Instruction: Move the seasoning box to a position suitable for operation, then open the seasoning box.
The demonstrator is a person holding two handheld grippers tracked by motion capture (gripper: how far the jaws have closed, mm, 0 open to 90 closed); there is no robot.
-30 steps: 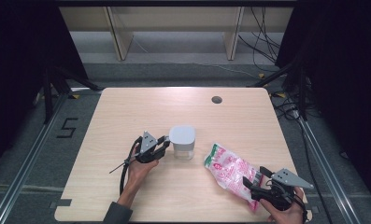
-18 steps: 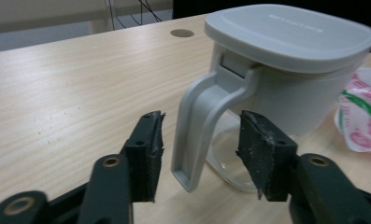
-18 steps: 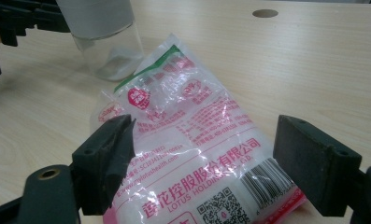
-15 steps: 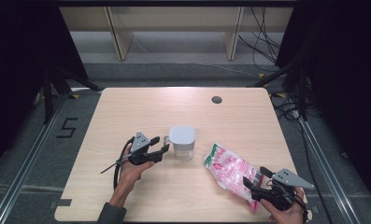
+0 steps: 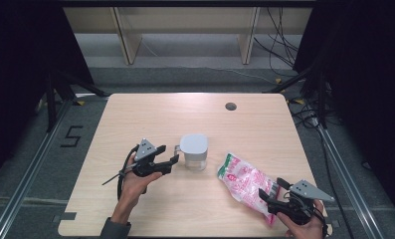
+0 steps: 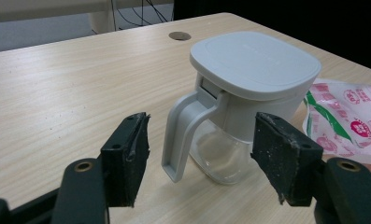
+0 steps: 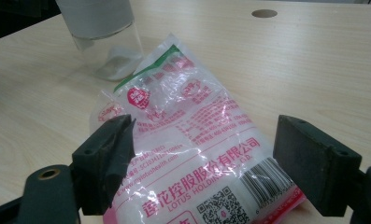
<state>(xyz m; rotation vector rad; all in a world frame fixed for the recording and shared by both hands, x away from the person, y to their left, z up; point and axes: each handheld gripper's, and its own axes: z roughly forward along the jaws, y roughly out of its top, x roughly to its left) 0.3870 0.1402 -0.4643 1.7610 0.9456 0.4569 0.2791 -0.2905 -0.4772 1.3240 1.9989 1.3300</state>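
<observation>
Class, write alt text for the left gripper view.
A clear jug with a grey lid and handle stands on a wooden table, its handle between the open left gripper. A pink-printed plastic bag lies behind it.

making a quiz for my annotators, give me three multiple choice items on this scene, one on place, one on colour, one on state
1. Where does the plastic bag lie relative to the lidded jug?
A. to its right, nearer the person
B. behind it
C. on top of it

2. What colour is the jug's lid?
A. red
B. light grey
C. black

3. How is the left hand-held gripper?
A. shut on the handle
B. open, facing the handle
C. shut on the bag

Key: A, seen in the high view; B, the lid reads pale grey; B, jaws stand apart around nothing.
</observation>
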